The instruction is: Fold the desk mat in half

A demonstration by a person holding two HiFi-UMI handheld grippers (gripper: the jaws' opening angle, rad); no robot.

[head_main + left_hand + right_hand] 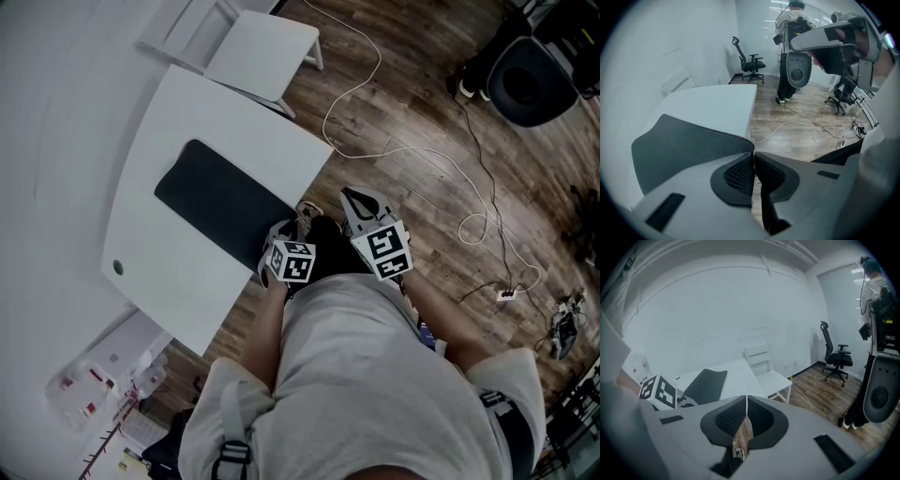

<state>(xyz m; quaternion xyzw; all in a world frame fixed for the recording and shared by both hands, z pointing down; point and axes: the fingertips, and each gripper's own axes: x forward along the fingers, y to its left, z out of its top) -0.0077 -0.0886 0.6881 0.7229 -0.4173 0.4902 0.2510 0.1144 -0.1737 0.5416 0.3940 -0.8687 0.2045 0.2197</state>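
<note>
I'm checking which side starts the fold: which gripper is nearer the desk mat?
Left. The left gripper is at the desk mat's near corner, its jaws closed on the edge. The right gripper is off the white table, apart from the mat.

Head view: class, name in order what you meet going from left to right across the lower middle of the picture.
Table hole → mat → left gripper → right gripper → power strip.

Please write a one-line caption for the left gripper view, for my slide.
Left gripper clamped on a corner of the black desk mat lying on the white table.
</note>
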